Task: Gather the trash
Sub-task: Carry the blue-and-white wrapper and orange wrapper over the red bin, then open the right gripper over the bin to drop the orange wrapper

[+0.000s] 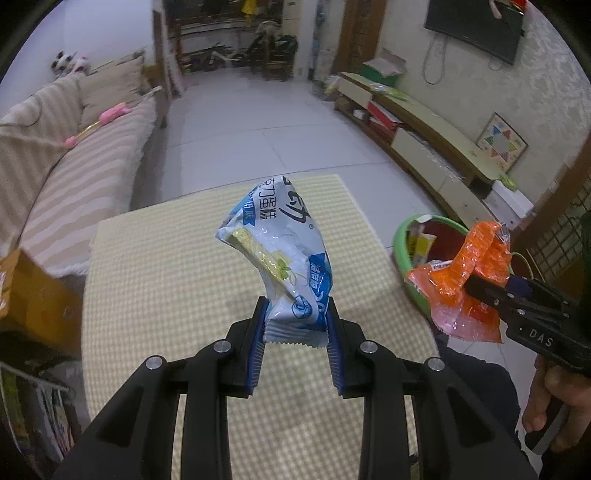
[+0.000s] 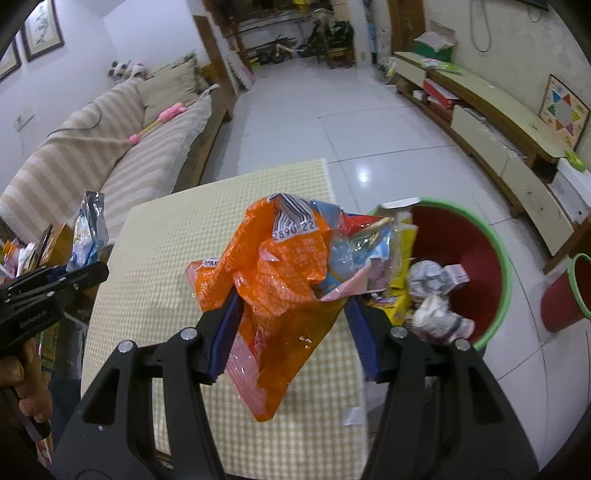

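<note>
**Carrying two wrappers to the bin**

While both loads hang clear of the checked table (image 1: 166,258), the left gripper (image 1: 295,314) pinches the blue-white wrapper (image 1: 280,251) and the right gripper (image 2: 291,314) clamps the orange wrapper (image 2: 273,280). The green-rimmed bin (image 2: 506,273) sits at two o'clock — each should arrive squarely above its mouth before letting go.

I'm in a home living room: striped sofa (image 2: 110,147), wall-mounted TV (image 1: 476,26), low TV cabinet (image 2: 498,122), tiled floor (image 1: 258,122).

The orange wrapper (image 2: 280,295) hides the bin's (image 2: 495,254) near rim (a second bin (image 2: 576,288) is cropped).
</note>
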